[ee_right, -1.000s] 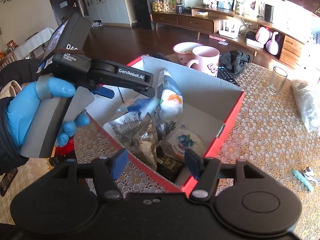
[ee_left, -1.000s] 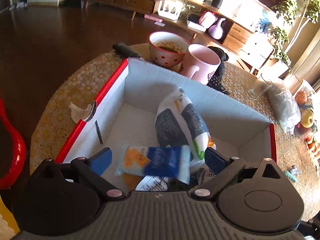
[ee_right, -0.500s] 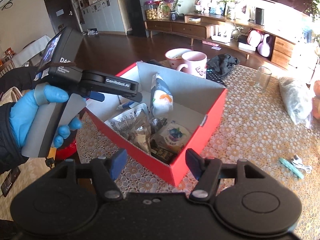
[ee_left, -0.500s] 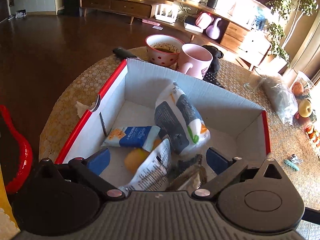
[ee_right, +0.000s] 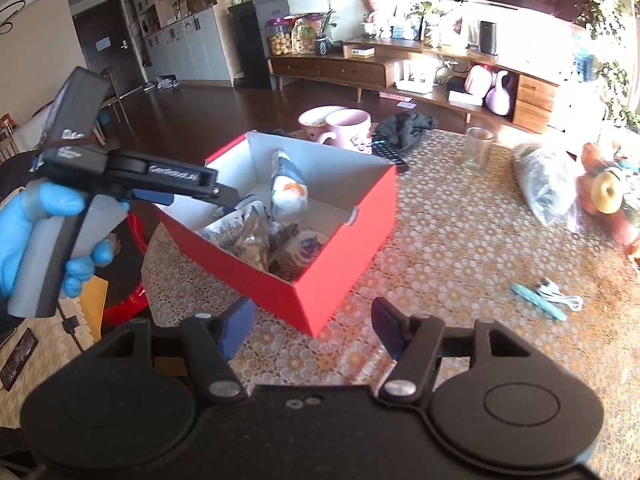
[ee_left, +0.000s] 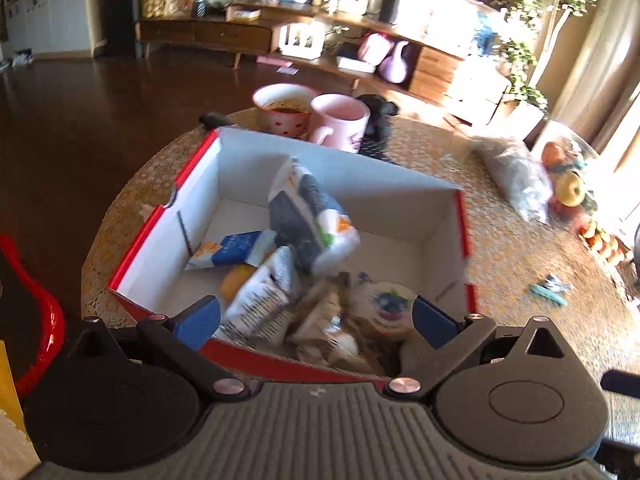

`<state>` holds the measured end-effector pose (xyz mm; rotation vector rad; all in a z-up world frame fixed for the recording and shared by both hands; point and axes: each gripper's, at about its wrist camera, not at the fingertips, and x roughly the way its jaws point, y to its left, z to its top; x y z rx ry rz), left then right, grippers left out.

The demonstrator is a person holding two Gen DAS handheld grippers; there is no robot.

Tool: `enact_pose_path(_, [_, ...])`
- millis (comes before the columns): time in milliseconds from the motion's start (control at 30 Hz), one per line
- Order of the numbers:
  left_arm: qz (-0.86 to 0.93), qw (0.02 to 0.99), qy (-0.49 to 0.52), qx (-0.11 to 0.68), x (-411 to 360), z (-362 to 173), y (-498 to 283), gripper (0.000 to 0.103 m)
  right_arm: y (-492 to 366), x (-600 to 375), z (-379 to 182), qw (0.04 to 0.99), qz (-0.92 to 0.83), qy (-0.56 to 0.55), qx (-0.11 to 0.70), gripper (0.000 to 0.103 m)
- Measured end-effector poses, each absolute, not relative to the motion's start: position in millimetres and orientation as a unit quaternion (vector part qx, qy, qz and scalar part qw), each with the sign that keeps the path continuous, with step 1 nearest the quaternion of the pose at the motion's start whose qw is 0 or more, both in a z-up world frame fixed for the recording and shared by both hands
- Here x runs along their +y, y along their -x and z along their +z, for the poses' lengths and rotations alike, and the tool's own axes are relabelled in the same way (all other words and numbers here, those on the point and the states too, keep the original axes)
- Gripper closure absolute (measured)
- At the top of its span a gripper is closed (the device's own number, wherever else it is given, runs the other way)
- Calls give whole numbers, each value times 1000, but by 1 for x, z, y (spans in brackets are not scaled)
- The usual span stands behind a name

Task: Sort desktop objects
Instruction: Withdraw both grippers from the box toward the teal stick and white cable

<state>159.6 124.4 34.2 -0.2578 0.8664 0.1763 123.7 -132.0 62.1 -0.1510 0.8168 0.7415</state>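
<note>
We hold both grippers empty above the table's near edge: the left gripper [ee_left: 314, 318] with its jaws apart over the red box [ee_right: 320, 256], the right gripper [ee_right: 312, 328] likewise spread. The snack packets [ee_left: 276, 296] lie inside the box. Next, probably, the teal pen [ee_right: 538, 301] at three o'clock: approach low and grip mid-shaft.

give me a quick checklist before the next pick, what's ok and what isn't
1. Left tool empty, fingers apart: ok.
2. Right tool empty, fingers apart: ok.
3. Blue snack packet lies inside the red box: ok.
4. Teal pen and white cable out on the table, unsorted: not ok.
5. Glass upright, clear of the box: ok.
6. Room left in the box: cannot tell.
</note>
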Motion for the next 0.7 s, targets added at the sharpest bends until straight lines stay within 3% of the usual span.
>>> enact_pose_path(700, [-46, 923, 53, 379, -23, 42, -146, 0, -131, -268, 50, 885, 249, 39, 391, 37])
